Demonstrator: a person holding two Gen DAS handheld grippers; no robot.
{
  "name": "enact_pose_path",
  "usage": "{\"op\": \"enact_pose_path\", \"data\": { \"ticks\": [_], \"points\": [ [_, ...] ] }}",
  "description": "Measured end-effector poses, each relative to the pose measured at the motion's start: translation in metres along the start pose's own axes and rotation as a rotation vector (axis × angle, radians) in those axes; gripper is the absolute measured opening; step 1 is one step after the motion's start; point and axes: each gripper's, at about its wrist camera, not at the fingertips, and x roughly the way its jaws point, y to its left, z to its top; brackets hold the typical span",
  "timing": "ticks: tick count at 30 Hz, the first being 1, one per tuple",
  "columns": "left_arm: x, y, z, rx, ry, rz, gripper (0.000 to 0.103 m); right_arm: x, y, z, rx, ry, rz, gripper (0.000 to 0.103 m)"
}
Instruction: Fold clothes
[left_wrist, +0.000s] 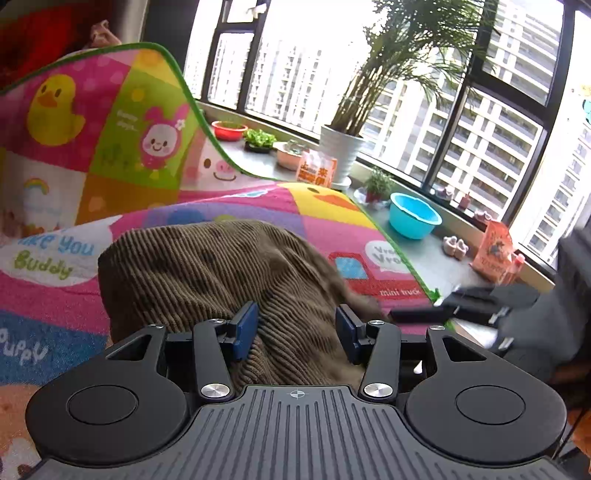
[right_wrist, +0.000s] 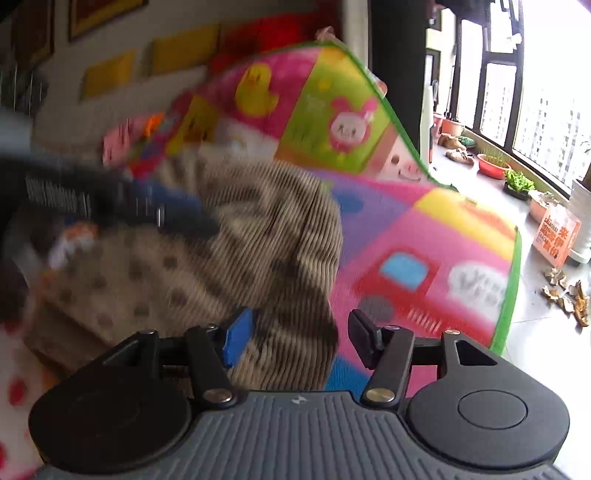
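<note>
A brown ribbed garment with dark dots (left_wrist: 207, 280) lies bunched on a colourful cartoon play mat (left_wrist: 74, 147). My left gripper (left_wrist: 295, 325) is open, its blue pads either side of the garment's near edge, fabric between the jaws. In the right wrist view the same garment (right_wrist: 221, 251) lies left of centre on the mat (right_wrist: 424, 251). My right gripper (right_wrist: 299, 336) is open over the garment's right edge. The other gripper shows blurred at the right of the left view (left_wrist: 480, 302) and at the left of the right view (right_wrist: 110, 206).
The mat's far side curls up against a sofa. A windowsill ledge holds a blue basin (left_wrist: 413, 216), a red bowl (left_wrist: 229, 130), potted plants (left_wrist: 341, 151) and orange cartons (left_wrist: 493, 251). Large windows (left_wrist: 461, 129) stand behind. Dried scraps (right_wrist: 565, 291) lie on the ledge.
</note>
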Motion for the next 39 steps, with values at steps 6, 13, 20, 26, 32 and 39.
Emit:
{"op": "enact_pose_path", "data": {
  "ticks": [6,13,20,26,32,39],
  "points": [
    [-0.046,0.008,0.003,-0.056,-0.123,-0.020,0.083,-0.004,0.007,-0.006,-0.026,0.005,-0.025,0.062],
    [-0.042,0.065,-0.018,-0.198,-0.063,0.169,0.060,-0.017,-0.013,0.027,0.093,-0.046,0.116,0.065],
    [-0.038,0.068,-0.028,-0.228,-0.066,0.096,0.058,0.034,-0.041,0.069,0.304,-0.079,0.235,0.077],
    [-0.042,0.082,-0.037,-0.248,-0.071,0.020,0.056,0.001,0.033,0.066,0.110,-0.191,0.280,0.034],
    [-0.037,0.072,-0.036,-0.218,-0.057,0.005,0.052,-0.037,0.097,0.048,-0.133,-0.255,0.256,0.014],
    [-0.021,0.039,-0.014,-0.118,-0.047,0.001,0.052,-0.029,0.015,0.053,0.065,-0.248,0.042,0.014]
  ]
}}
